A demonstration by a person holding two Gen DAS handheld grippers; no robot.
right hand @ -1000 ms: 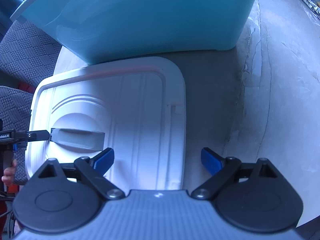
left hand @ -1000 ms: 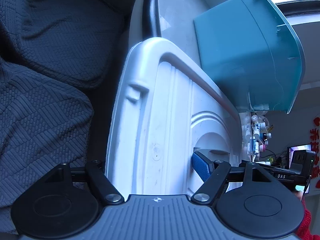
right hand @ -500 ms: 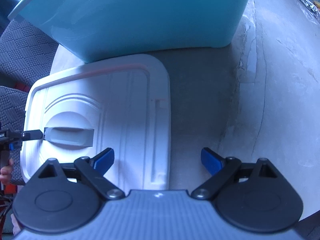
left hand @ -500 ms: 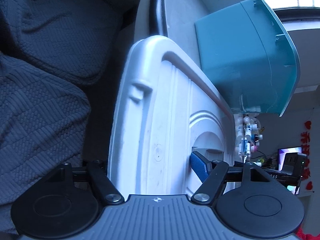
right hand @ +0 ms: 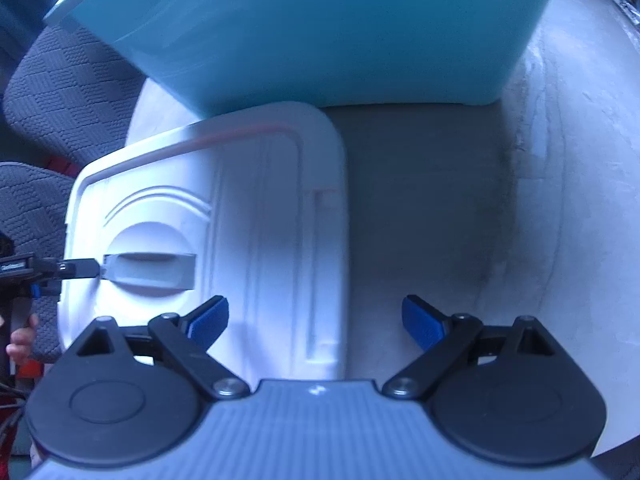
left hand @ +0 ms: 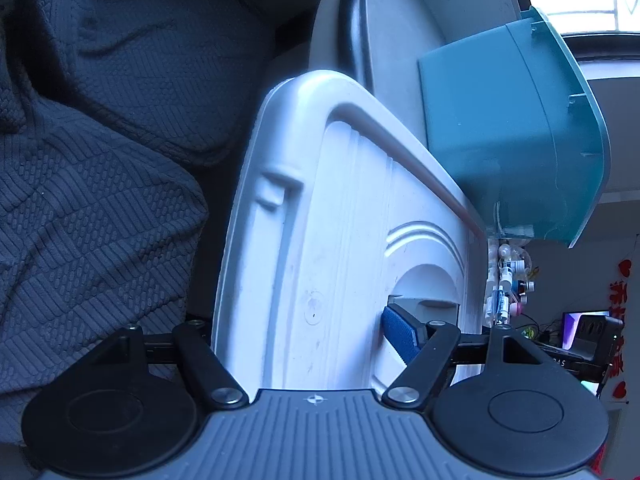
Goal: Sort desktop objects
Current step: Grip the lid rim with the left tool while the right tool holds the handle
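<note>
White and flat, the plastic box lid [right hand: 208, 240] is pinched at its grey handle [right hand: 148, 270] by the left gripper [left hand: 396, 330], likely for carrying. The right gripper [right hand: 316, 320] is spread wide, holding nothing. The teal plastic bin [right hand: 320, 28] is just beyond the lid's far edge. Bare grey tabletop [right hand: 460, 220] is left free on the right.

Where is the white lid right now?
The white lid lies on the round table, left of centre in the right wrist view, just in front of the teal bin.

We see bare table [right hand: 500, 208] right of the lid [right hand: 260, 220]; the teal bin [right hand: 320, 28] blocks beyond, a cushion [right hand: 76, 92] crowds left.
</note>
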